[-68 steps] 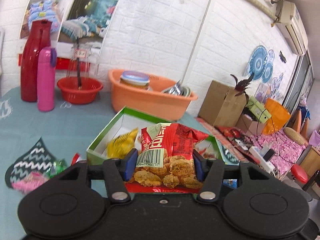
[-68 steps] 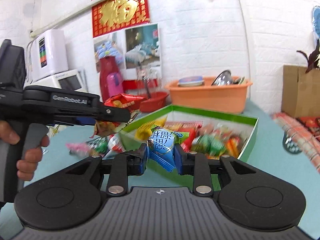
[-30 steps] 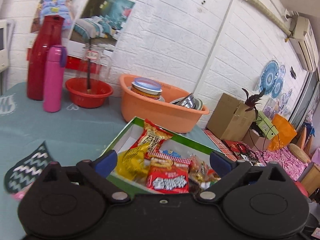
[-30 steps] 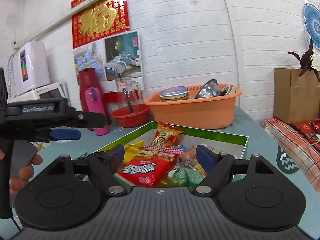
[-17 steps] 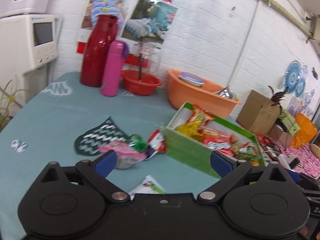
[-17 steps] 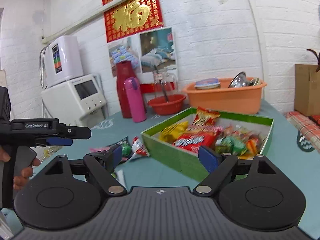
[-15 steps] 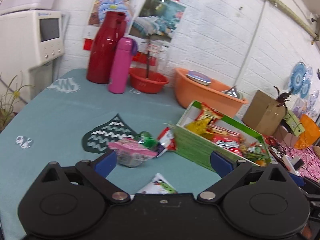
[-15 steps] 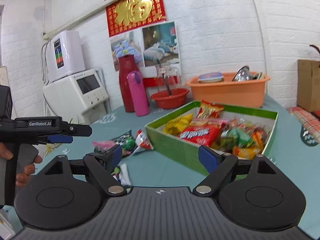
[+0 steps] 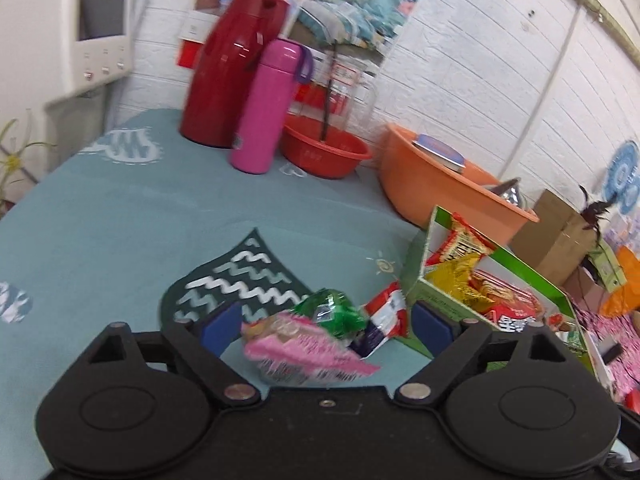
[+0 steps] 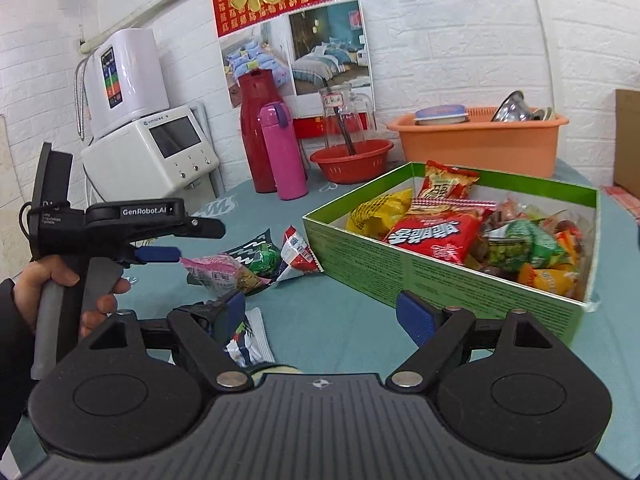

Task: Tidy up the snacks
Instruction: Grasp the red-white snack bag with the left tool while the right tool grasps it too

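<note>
A green box (image 10: 420, 270) holds several snack packs, a big red one (image 10: 434, 234) on top; its wall (image 9: 430, 300) shows in the left wrist view too. Left of the box, loose on the teal cloth, lie a pink pack (image 9: 296, 346), a green pack (image 9: 334, 314) and a red-and-white pack (image 9: 384, 318). My left gripper (image 9: 326, 326) is open, with the pink pack between its blue pads and untouched. My right gripper (image 10: 320, 314) is open above a white-and-blue pack (image 10: 248, 344) near the front edge. In the right wrist view the pink pack (image 10: 216, 272) lies just beyond the left gripper (image 10: 168, 254).
At the back stand a red jug (image 9: 232, 72), a pink flask (image 9: 270, 106), a red bowl (image 9: 324, 152) and an orange basin (image 9: 440, 184). A white appliance (image 10: 156, 146) is at the far left. A hand (image 10: 52, 280) holds the left gripper's handle.
Both grippers let their packs go into the green box and drew back to the left. The left one has since dropped low over the pink pack, the right over the white-and-blue pack.
</note>
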A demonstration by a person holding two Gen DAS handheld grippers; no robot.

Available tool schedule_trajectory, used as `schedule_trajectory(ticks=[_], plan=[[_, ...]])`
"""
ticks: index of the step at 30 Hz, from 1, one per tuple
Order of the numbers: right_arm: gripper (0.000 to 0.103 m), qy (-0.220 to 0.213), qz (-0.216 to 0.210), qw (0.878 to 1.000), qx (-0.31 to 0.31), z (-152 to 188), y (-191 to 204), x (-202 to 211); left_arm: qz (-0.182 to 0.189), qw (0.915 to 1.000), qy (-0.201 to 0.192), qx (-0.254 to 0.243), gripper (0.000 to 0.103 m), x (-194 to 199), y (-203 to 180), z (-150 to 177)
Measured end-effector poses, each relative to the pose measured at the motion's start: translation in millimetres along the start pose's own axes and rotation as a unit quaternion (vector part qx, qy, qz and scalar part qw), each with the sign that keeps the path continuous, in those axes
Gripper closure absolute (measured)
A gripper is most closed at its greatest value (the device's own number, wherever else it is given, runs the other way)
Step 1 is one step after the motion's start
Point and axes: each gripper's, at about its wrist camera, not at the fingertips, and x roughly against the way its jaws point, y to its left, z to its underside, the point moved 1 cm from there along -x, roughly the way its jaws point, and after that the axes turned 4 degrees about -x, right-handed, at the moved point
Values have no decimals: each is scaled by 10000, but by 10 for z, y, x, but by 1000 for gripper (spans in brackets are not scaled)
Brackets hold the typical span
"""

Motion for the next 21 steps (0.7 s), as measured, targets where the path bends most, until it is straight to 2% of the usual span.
schedule_trajectory(ticks=[3,6,9,12,14,16,17,19,21], plan=[[0,171,-193,9995,-179,-50,13,-265,261,9993,217,-123,0,-177,-6,-136],[1,430,-278,9981,-332,-93,55,-593,335,9984,405,-188,0,-363,4,-205],[9,598,-214,9968,-481,-130,74,-910,483,9963,666,-266,0,-563,6,-252],[13,706,-185,9957,-570,-162,101,-1160,405,9944,892,-406,0,-749,19,-271],[13,778,-183,9950,-606,-176,106,-1292,438,9927,1057,-376,7,-849,61,-265],[16,844,-159,9944,-611,-179,113,-1399,552,9920,1119,-203,10,-905,113,-261],[23,901,-153,9939,-622,-179,117,-1451,606,9914,1152,-121,12,-921,134,-264],[31,984,-207,9927,-666,-171,128,-1541,731,9900,1204,-20,29,-923,152,-279],[35,928,-175,9938,-590,-158,150,-1570,768,9896,1214,-22,31,-911,131,-281]])
